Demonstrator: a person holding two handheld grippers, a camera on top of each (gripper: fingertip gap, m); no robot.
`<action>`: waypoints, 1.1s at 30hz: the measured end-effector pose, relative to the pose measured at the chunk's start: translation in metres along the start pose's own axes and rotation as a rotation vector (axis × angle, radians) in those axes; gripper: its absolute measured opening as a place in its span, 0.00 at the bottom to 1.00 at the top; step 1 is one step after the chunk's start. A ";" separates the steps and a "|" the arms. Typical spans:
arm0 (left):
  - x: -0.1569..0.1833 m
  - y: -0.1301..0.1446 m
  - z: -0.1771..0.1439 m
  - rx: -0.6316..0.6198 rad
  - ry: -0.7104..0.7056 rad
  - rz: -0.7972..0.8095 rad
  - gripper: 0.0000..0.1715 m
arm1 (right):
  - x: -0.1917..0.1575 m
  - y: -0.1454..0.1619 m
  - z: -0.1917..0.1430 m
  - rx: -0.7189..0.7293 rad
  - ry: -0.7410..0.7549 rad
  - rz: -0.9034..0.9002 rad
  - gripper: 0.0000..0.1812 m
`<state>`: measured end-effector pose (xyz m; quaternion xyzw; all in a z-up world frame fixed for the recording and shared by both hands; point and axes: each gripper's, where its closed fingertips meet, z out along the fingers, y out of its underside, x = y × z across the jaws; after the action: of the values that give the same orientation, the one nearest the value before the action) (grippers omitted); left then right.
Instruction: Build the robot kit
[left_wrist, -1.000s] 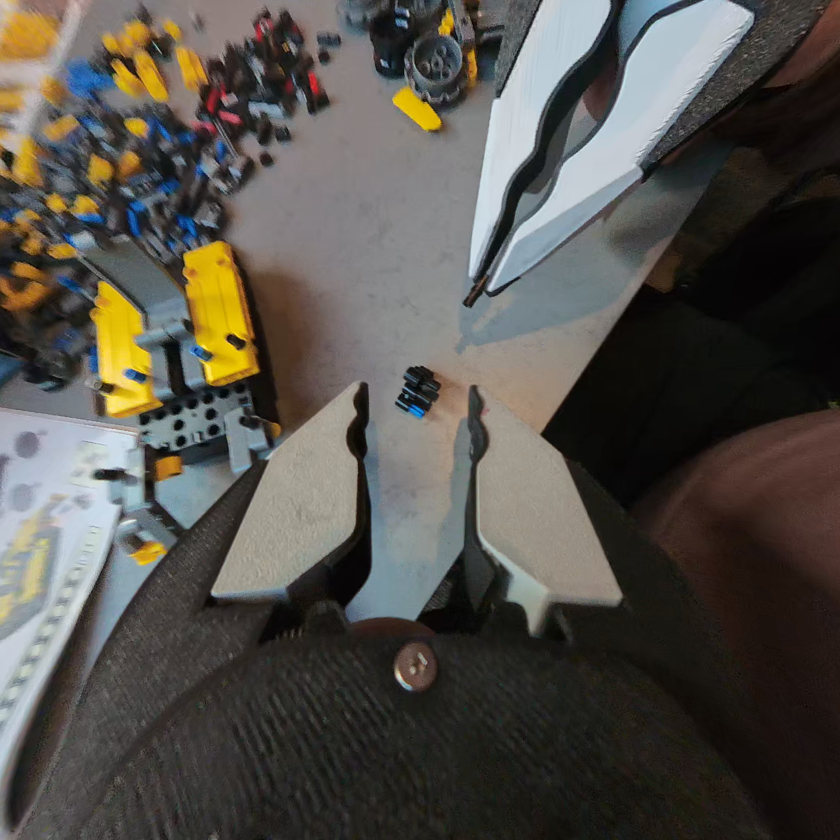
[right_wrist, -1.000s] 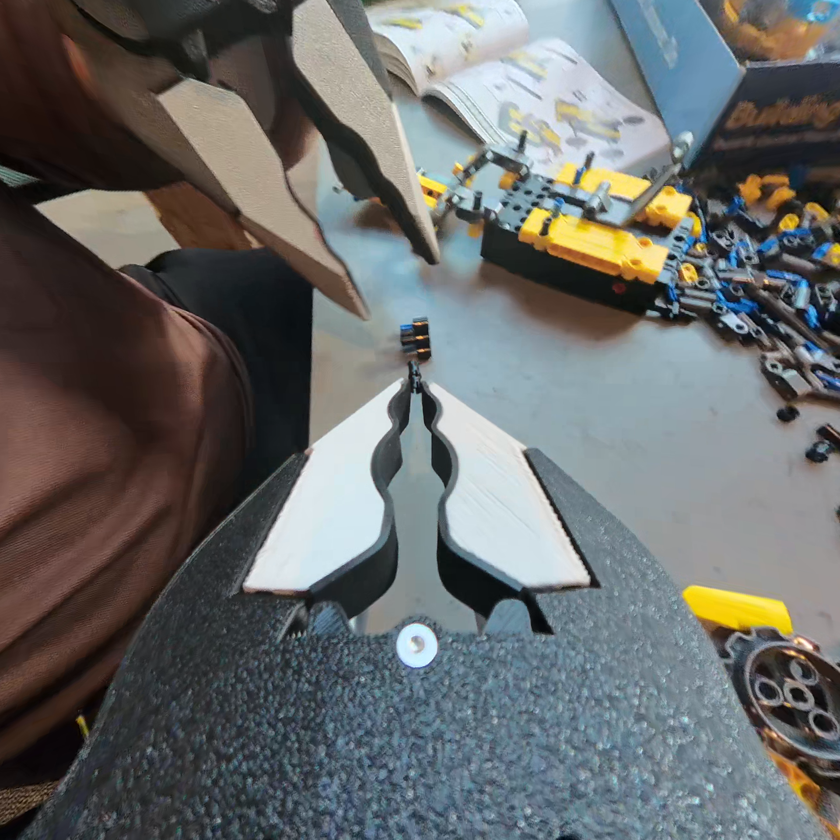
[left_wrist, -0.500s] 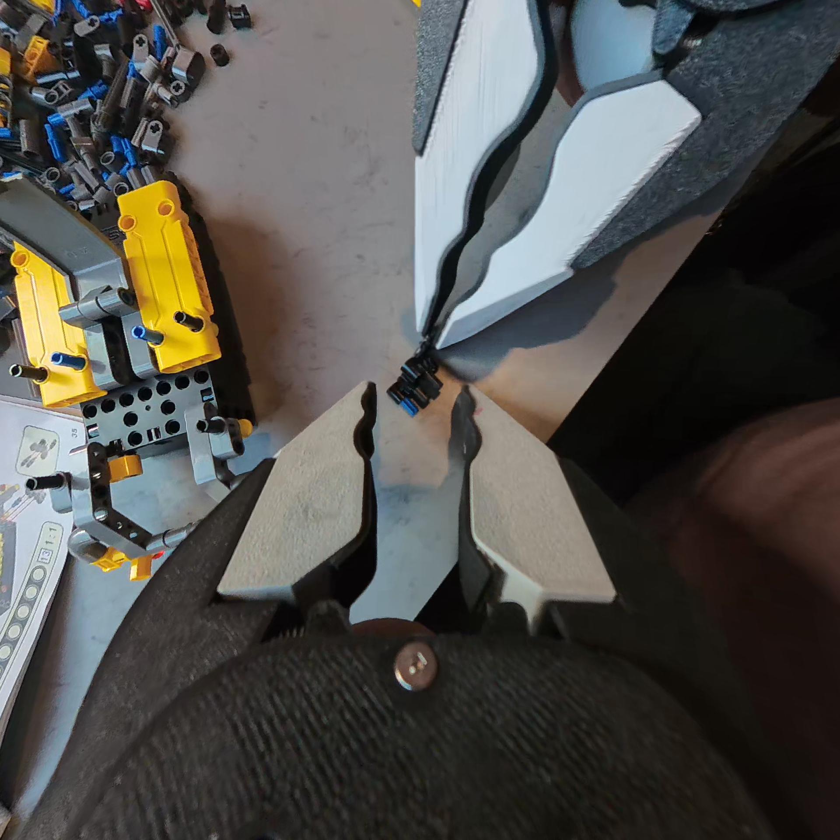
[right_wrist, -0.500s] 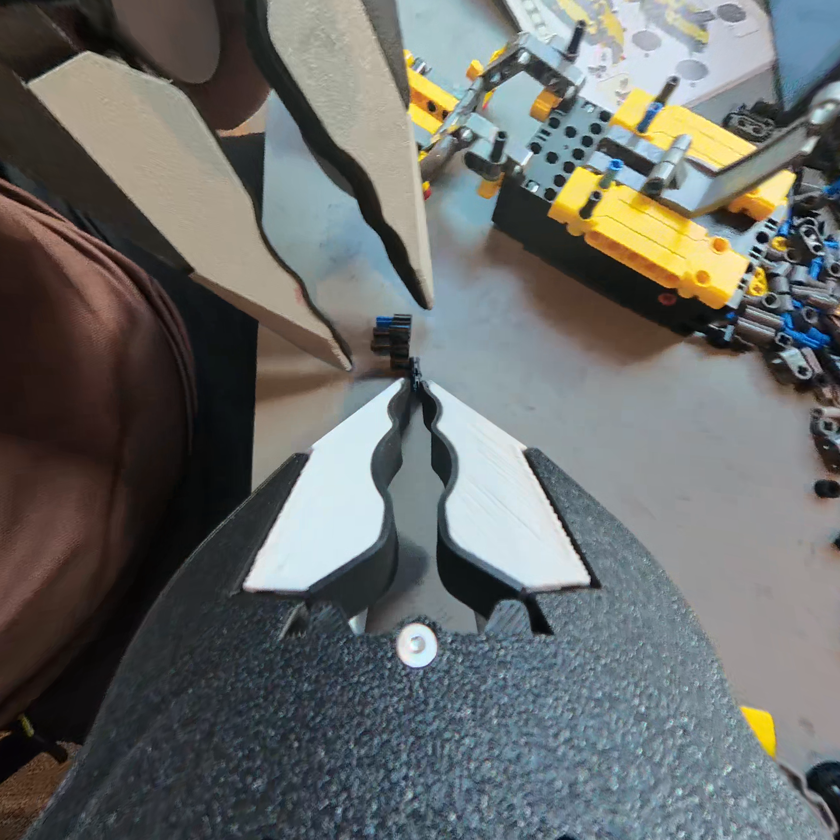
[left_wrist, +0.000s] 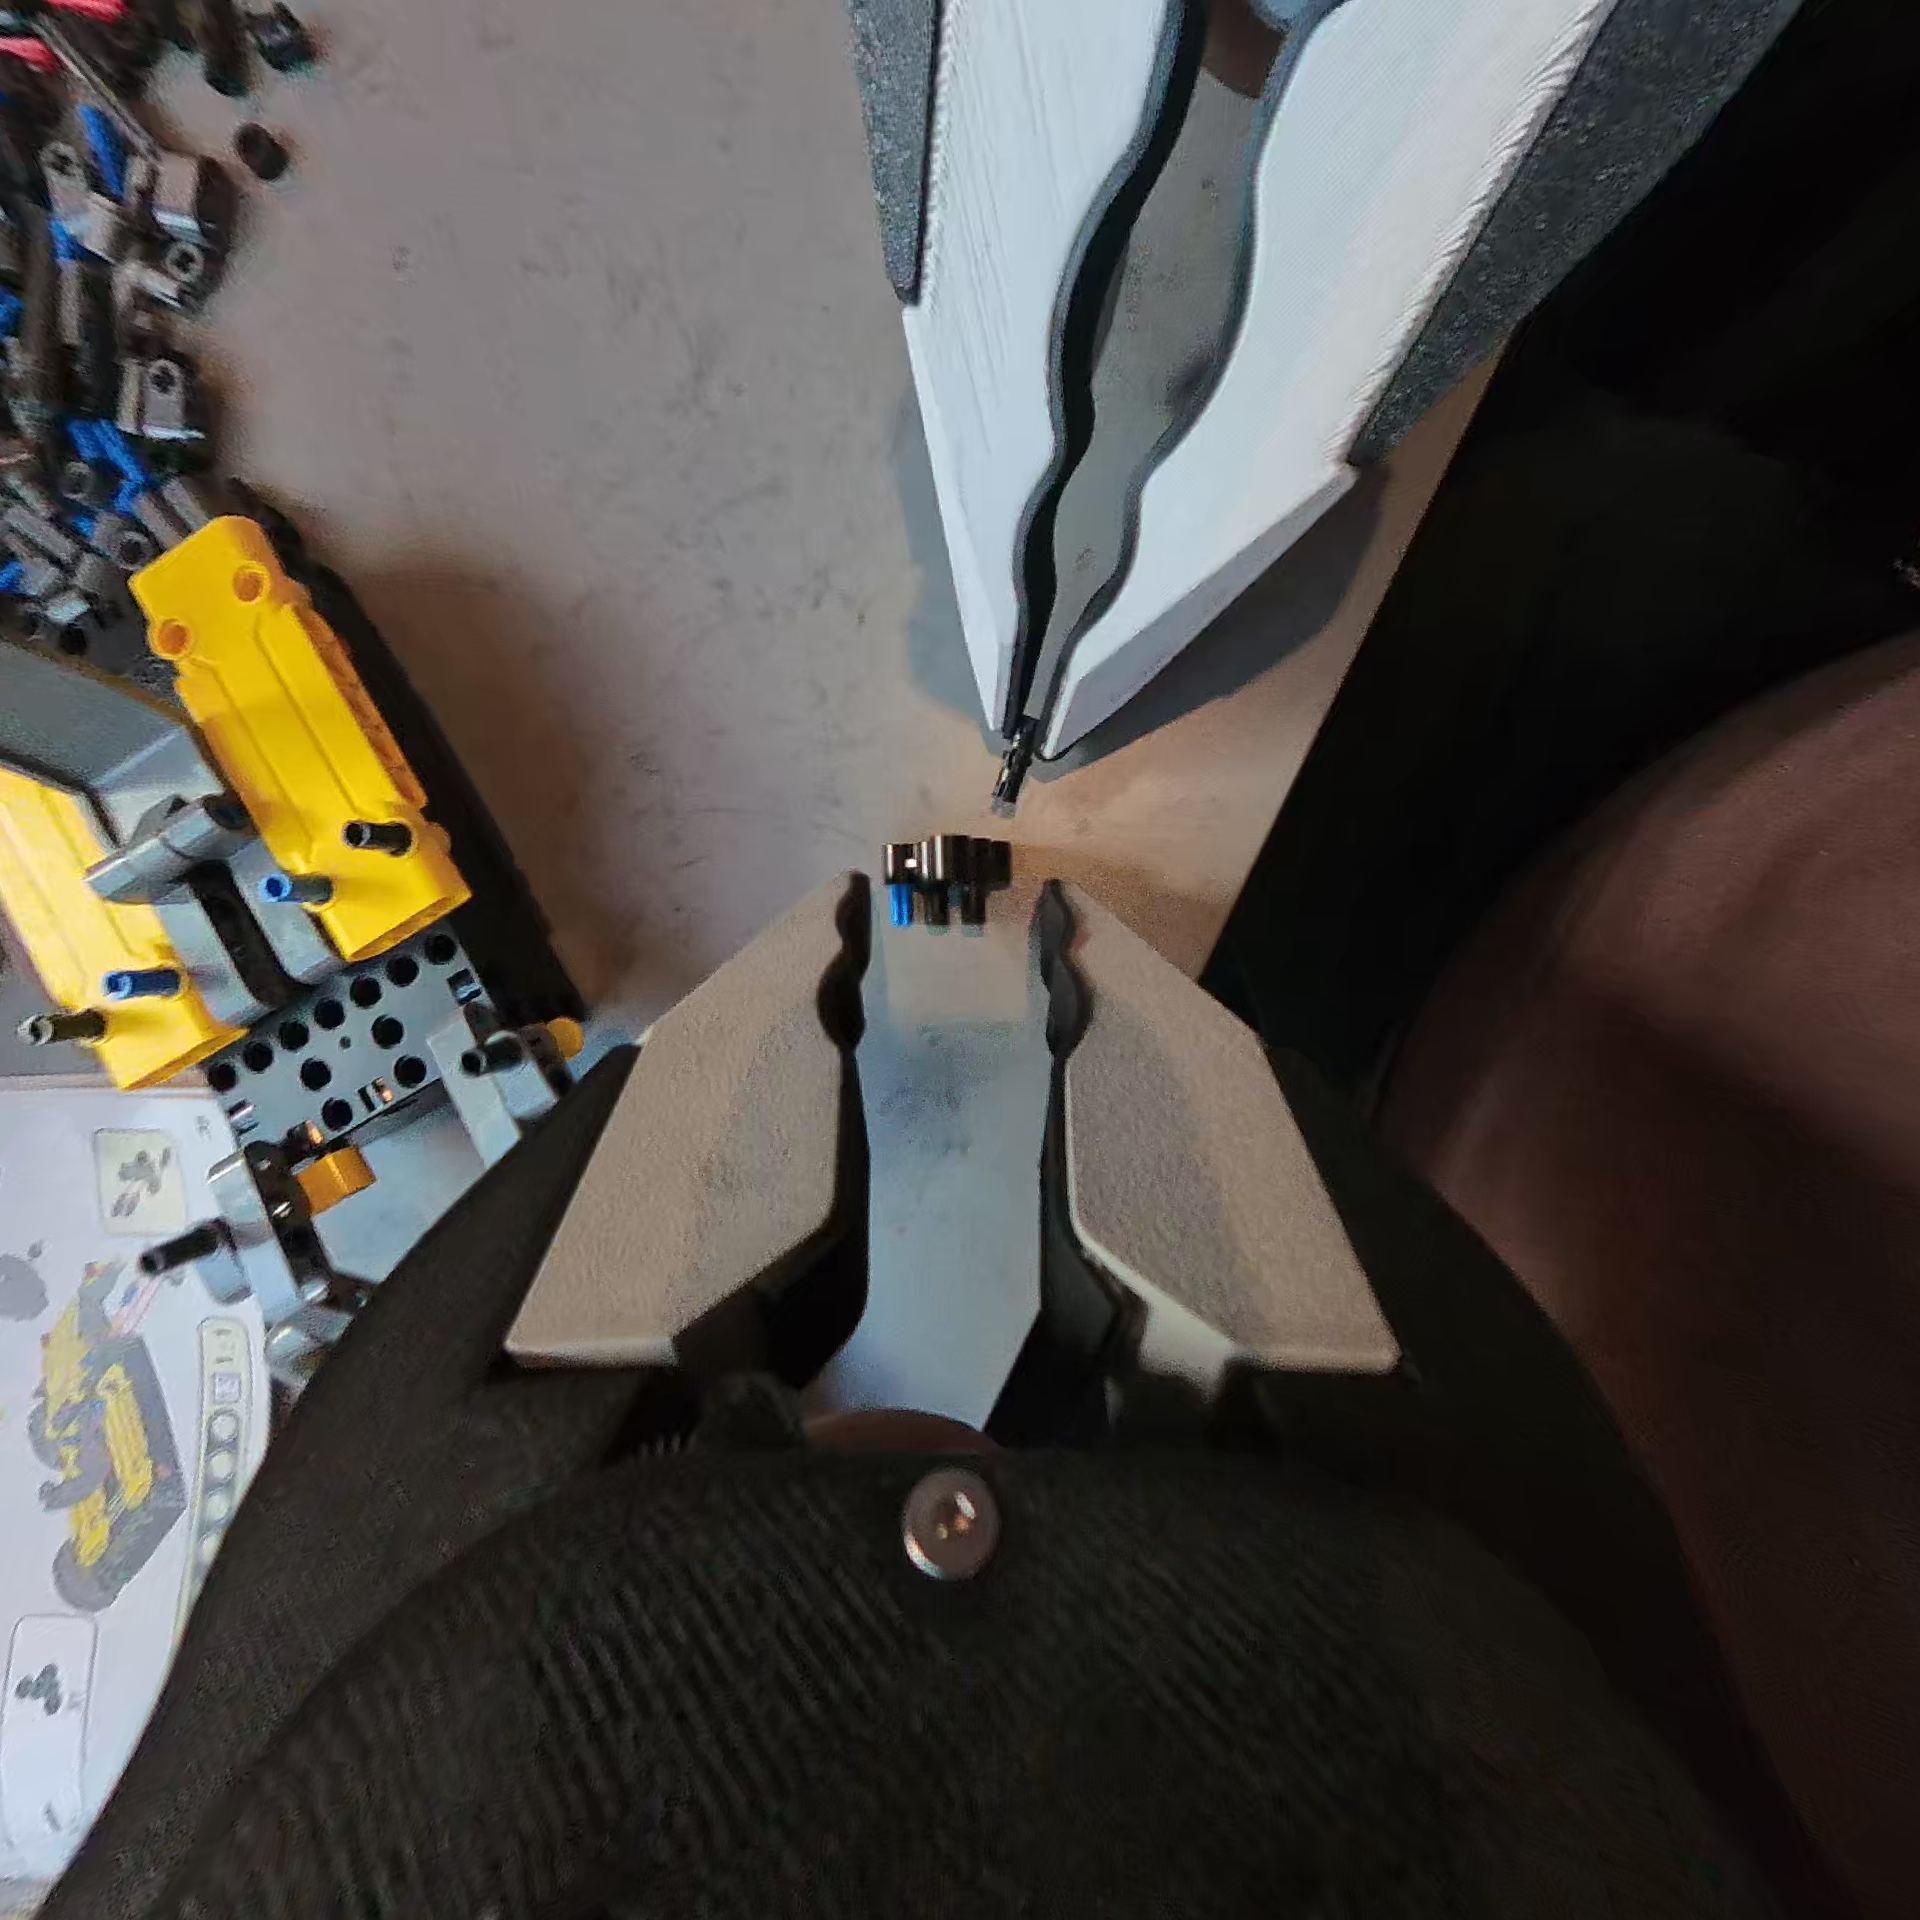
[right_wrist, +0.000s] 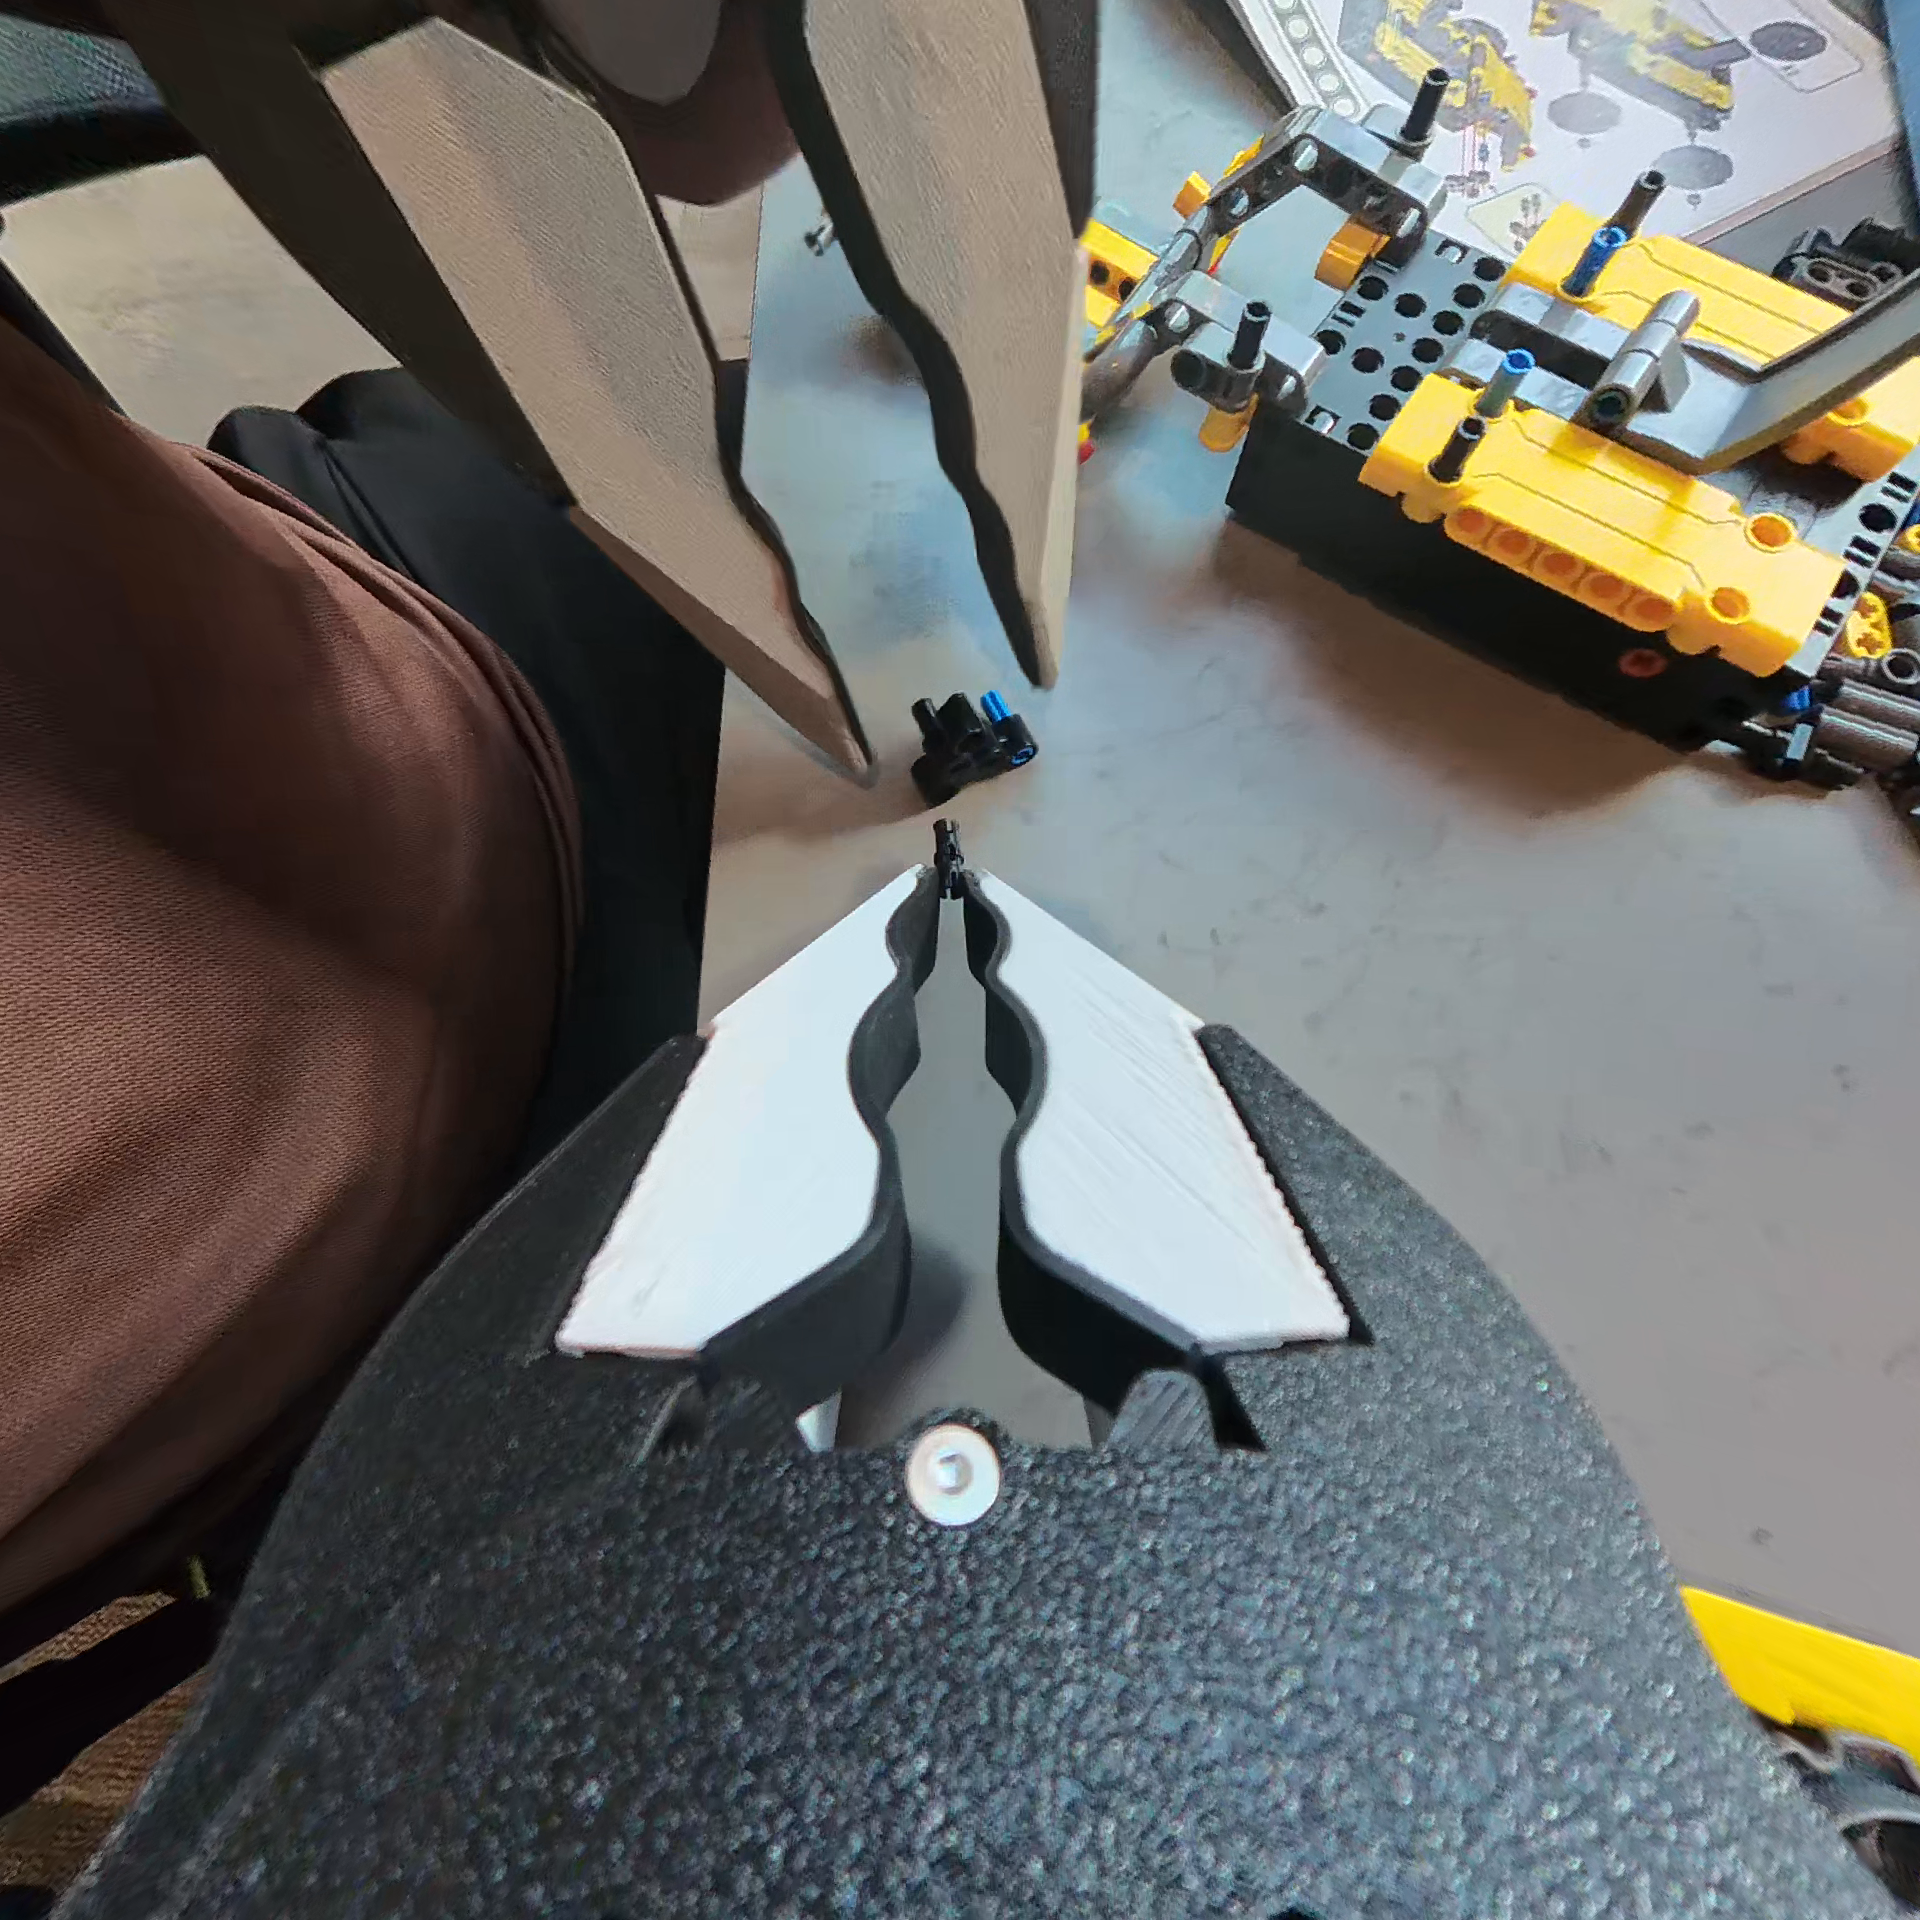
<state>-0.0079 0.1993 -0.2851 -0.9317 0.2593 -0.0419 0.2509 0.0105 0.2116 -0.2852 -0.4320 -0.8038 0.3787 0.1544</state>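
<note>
A small black connector piece with a blue pin lies on the grey table near its edge; it also shows in the right wrist view. My left gripper is open, its grey fingertips on either side of the piece, just short of it. My right gripper is shut on a thin black pin that sticks out of its white fingertips. The pin's tip hovers a little short of the connector piece. In the left wrist view the right gripper comes in from above with the pin.
A half-built yellow, grey and black brick model stands left of the left gripper, also in the right wrist view. An instruction booklet lies by it. Loose small parts are heaped at far left. A person's brown-clad leg is beyond the table edge. Both grippers' tips are close together, under 4 cm apart.
The right gripper touched its pin to the connector piece half a second ago and has drawn back a little. The piece has turned on the table. Both grippers sit closer to it.
</note>
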 end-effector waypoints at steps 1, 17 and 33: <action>0.002 0.001 0.003 -0.016 0.026 -0.002 0.16 | -0.001 0.000 0.001 -0.005 -0.003 -0.004 0.00; 0.008 -0.002 0.008 0.020 0.098 -0.033 0.13 | -0.007 0.003 0.003 -0.022 -0.061 -0.036 0.00; 0.014 -0.003 0.009 0.080 0.144 0.105 0.13 | -0.014 0.006 0.004 -0.050 -0.161 -0.046 0.00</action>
<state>0.0078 0.1986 -0.2922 -0.9006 0.3232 -0.1058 0.2706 0.0197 0.2003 -0.2910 -0.3854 -0.8325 0.3884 0.0868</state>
